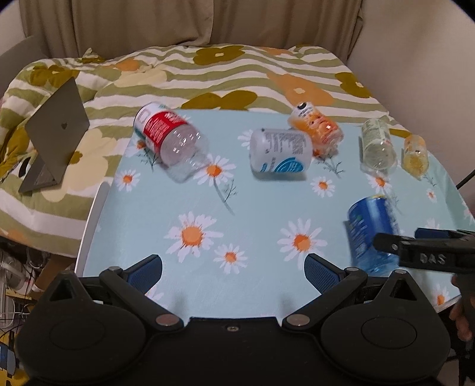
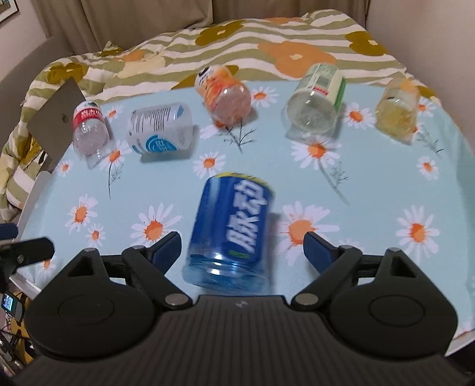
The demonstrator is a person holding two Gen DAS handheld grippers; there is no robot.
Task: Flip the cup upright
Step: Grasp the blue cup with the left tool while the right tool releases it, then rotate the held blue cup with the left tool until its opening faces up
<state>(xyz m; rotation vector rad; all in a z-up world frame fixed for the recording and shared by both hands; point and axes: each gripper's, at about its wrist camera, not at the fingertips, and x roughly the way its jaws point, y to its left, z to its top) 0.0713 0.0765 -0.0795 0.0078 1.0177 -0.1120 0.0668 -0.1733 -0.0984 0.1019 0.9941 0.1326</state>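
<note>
A blue cup cut from a bottle (image 2: pixel 233 228) stands tilted between the open fingers of my right gripper (image 2: pixel 242 249), which do not touch it; it is blurred. It also shows in the left wrist view (image 1: pixel 372 231), next to my right gripper's finger (image 1: pixel 415 252). My left gripper (image 1: pixel 233 268) is open and empty over the daisy tablecloth (image 1: pixel 207 207). Several other cups lie on their sides further back: a red-label one (image 2: pixel 89 130), a white and blue one (image 2: pixel 158 130), an orange one (image 2: pixel 225 95), a green-label one (image 2: pixel 316 102) and a yellow one (image 2: pixel 397 111).
The small table stands against a bed with a striped flowered quilt (image 2: pixel 267 38). An open grey laptop (image 1: pixel 56 133) sits on the bed at the left. The table's left edge (image 1: pixel 89 225) drops to cluttered floor. A curtain (image 1: pixel 193 20) hangs behind.
</note>
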